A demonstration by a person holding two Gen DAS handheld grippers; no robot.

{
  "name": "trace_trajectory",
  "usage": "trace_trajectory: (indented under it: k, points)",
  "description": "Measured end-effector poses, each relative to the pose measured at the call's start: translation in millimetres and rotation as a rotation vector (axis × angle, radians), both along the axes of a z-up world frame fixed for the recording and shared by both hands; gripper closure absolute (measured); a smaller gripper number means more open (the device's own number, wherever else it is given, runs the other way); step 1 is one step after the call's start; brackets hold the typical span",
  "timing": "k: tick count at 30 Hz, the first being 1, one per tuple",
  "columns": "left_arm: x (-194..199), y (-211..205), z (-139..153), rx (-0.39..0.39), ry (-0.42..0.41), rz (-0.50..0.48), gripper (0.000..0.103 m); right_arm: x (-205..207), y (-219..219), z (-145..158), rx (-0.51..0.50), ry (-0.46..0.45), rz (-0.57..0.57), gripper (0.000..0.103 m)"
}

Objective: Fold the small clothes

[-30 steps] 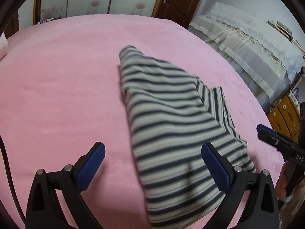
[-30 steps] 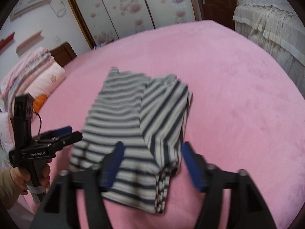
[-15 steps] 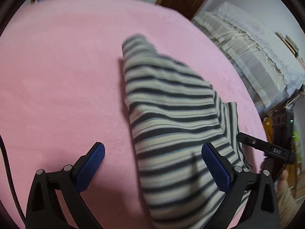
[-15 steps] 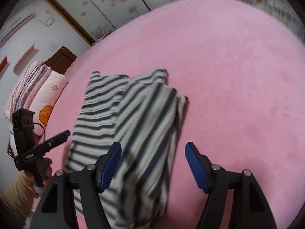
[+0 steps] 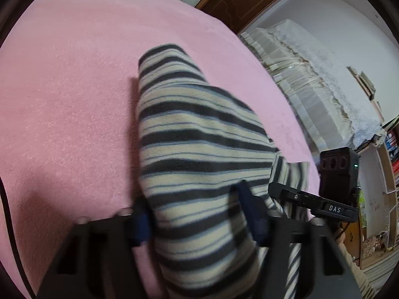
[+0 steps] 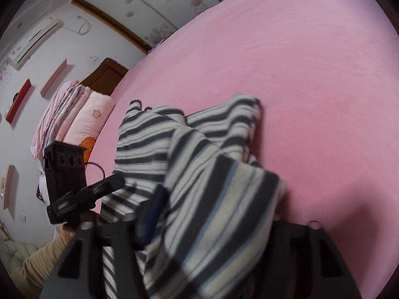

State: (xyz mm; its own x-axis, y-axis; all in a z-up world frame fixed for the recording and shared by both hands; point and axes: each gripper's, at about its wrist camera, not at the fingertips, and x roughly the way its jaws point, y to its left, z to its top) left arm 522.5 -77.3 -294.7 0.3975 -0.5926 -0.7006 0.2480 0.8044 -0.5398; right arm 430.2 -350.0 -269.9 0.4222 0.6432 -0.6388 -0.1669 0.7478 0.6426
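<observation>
Both tools, spread wide above the striped garment (image 5: pixel 199 149) a second ago, are now closing in on its near edge. Left tool (image 5: pixel 197 214) and right tool (image 6: pixel 212 214) are each clenching striped cloth on the pink bed (image 5: pixel 74 74). Next fold is likely beginning.

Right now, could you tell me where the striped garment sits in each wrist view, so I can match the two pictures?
Left wrist view: the striped garment fills the centre and bottom, running between the fingers.
Right wrist view: it lies at centre and lower centre, draped between the fingers.
Shared landmark: the pink blanket under it.
</observation>
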Motion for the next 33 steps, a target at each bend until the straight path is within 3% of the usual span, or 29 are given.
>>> trace_trajectory:
  k: [3,6,13,18,26,29,33]
  points:
    - [-1,0,2,0.033,-0.019,-0.001,0.078,-7,5,7,-0.051,-0.041,-0.008,0.078]
    - [-10,-6,15,0.084,-0.081,-0.002,0.084,-18,9,20,-0.102,-0.086,-0.037,0.082]
    - [-49,-8,74,0.134,-0.240,0.019,0.086,-57,35,85,-0.231,-0.240,-0.080,0.083]
    - [-95,13,134,0.125,-0.359,0.030,0.086,-95,57,150,-0.243,-0.357,-0.082,0.084]
    - [-163,110,240,0.145,-0.486,0.091,0.086,-138,139,250,-0.201,-0.497,-0.007,0.084]
    - [-177,163,274,0.205,-0.518,0.133,0.085,-132,192,277,-0.150,-0.538,0.041,0.084]
    - [-175,236,297,0.327,-0.512,0.196,0.084,-111,262,283,-0.081,-0.550,0.092,0.084]
